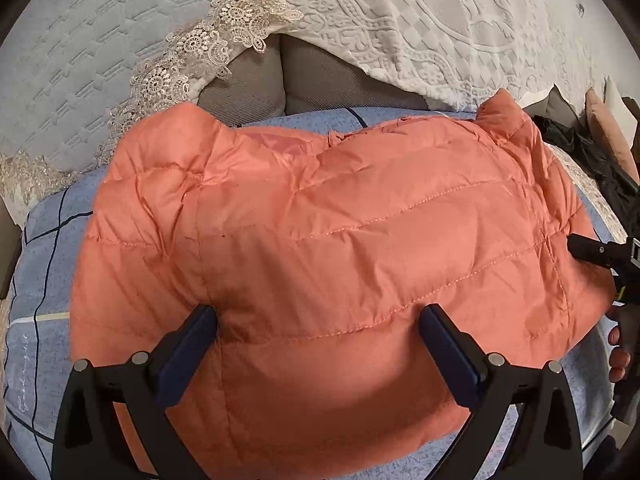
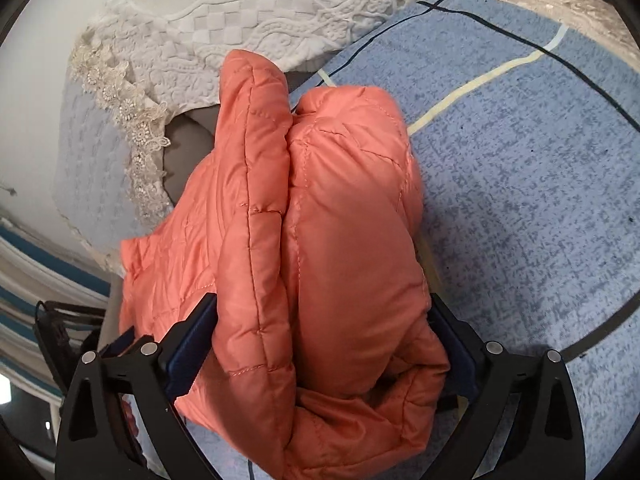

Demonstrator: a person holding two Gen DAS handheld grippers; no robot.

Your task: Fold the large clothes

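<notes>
A salmon-orange quilted puffer jacket (image 1: 340, 220) lies folded on a blue checked blanket (image 1: 44, 280). My left gripper (image 1: 318, 316) hovers over its near edge, open, with the fabric spread under and between the wide jaws. In the right wrist view the jacket (image 2: 320, 220) is a thick folded bundle. My right gripper (image 2: 320, 312) straddles its end with jaws at full width, and the padding fills the gap without being squeezed. From the left wrist view, one black finger (image 1: 588, 250) of the right gripper rests at the jacket's right end, with a hand (image 1: 618, 348) behind it.
A white embossed cover (image 1: 440, 20) with a lace trim (image 1: 180, 64) drapes the backrest behind. Grey cushions (image 1: 256, 80) show under it. Dark items (image 1: 568, 136) lie at the far right. The blue blanket (image 2: 520, 160) stretches out to the right of the bundle.
</notes>
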